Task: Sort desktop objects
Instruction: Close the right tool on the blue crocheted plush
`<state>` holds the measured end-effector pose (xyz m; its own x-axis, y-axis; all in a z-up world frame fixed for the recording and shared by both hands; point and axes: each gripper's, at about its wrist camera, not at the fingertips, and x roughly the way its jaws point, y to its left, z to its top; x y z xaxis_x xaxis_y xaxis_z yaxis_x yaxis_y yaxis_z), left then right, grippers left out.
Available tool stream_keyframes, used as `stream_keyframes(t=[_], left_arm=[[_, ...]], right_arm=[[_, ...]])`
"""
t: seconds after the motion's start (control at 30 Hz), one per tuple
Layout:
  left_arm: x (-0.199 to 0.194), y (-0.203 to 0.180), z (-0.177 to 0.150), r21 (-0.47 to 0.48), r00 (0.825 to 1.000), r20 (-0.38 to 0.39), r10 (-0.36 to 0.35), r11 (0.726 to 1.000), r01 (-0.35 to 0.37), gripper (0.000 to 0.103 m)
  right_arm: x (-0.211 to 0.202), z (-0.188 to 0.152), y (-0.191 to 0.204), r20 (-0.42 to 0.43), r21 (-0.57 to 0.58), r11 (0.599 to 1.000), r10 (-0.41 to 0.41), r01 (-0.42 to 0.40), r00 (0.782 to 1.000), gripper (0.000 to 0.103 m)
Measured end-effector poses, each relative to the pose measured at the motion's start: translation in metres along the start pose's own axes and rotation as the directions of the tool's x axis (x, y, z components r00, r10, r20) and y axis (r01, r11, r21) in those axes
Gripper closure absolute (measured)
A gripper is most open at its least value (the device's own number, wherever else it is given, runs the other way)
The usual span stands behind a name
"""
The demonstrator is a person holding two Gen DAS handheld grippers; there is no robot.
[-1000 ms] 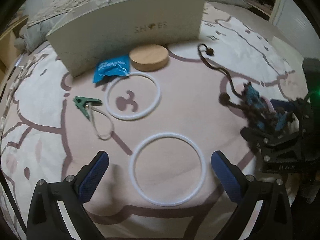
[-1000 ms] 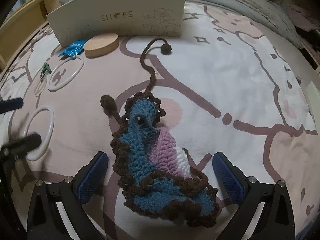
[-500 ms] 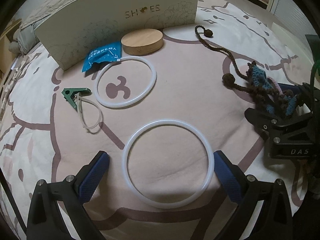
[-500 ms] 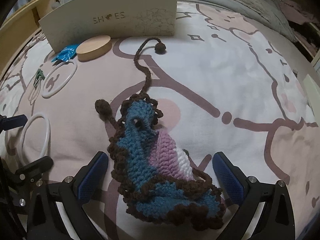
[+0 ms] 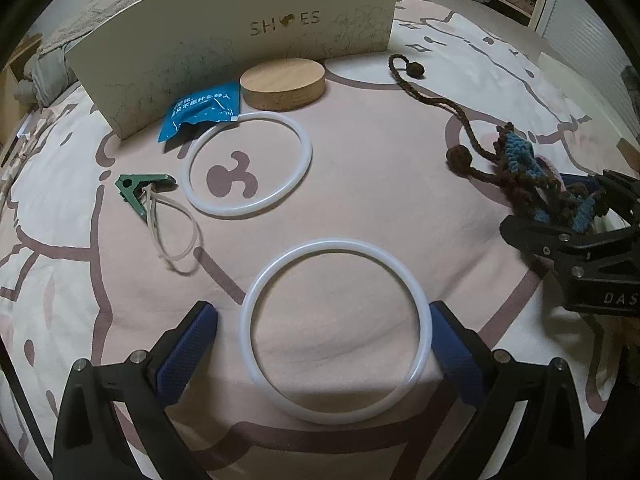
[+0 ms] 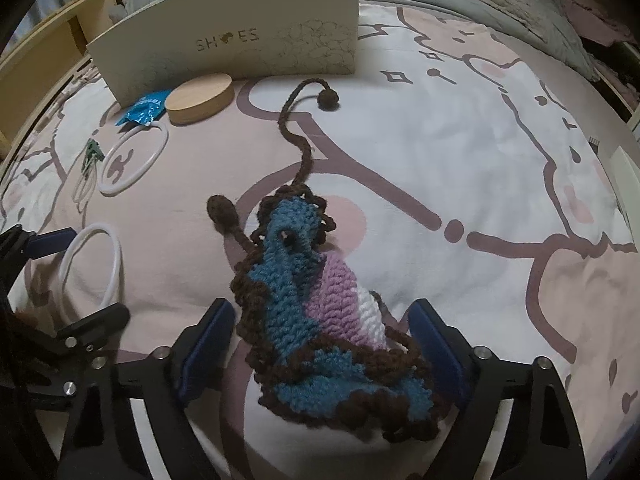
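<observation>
Surface: I see a bed (image 5: 360, 168) spread with a pink and white cartoon-print sheet.
Back edge: a cream shoe box (image 5: 240, 40) marked "SHOES" stands on the sheet.
Against the box: a round wooden lid (image 5: 283, 83) lies flat, with a blue sachet (image 5: 200, 114) just beside it.
Middle: a far white ring (image 5: 247, 164) lies flat, touching the sachet's lower edge.
Left of it: I make out a green clip (image 5: 140, 192) with a pale rubber band (image 5: 172, 232) caught in it.
Near edge: a near white ring (image 5: 336, 332) lies flat.
Right side: a crocheted pouch (image 6: 320, 320) in blue, purple and white, its brown cords trailing toward the box.
</observation>
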<state>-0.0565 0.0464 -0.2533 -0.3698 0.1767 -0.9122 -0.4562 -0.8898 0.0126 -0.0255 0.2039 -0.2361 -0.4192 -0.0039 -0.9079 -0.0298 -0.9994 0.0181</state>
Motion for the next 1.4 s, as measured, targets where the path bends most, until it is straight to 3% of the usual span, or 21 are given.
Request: stream_keyframes(t=[0.13,0.23,0.53,0.73,1.17,1.4], left_arm=[[-0.002,0.002,-0.003,0.003,1.0,-0.009,0.01,1.0,-0.01,0.0],[-0.001,0.002,-0.001,0.004,1.0,-0.017,0.011,1.0,-0.011,0.0],[-0.006,0.001,-0.004,-0.006,0.999,0.009,0.032,0.999,-0.032,0.0],[-0.008,0.002,-0.001,-0.019,0.999,0.01,0.037,0.999,-0.037,0.0],[-0.014,-0.006,-0.003,0.026,1.0,0.001,0.025,0.999,-0.025,0.017],[-0.016,-0.006,-0.002,0.026,1.0,-0.01,0.019,1.0,-0.018,0.019]], right_arm=[[-0.004,0.0,0.001,0.026,0.01,1.0,0.018,-0.018,0.999,0.034],[-0.004,0.001,0.001,0.037,0.016,1.0,0.024,-0.025,0.999,0.039],[0.002,0.008,0.003,0.063,0.037,0.999,0.01,-0.012,0.998,0.039],[-0.001,0.01,0.012,0.058,-0.011,1.0,-0.004,0.004,0.998,0.05],[-0.001,0.012,0.015,0.035,-0.032,0.999,-0.024,0.026,0.999,0.051],[-0.001,0.012,0.012,0.009,-0.012,0.998,-0.055,0.056,0.998,0.038]])
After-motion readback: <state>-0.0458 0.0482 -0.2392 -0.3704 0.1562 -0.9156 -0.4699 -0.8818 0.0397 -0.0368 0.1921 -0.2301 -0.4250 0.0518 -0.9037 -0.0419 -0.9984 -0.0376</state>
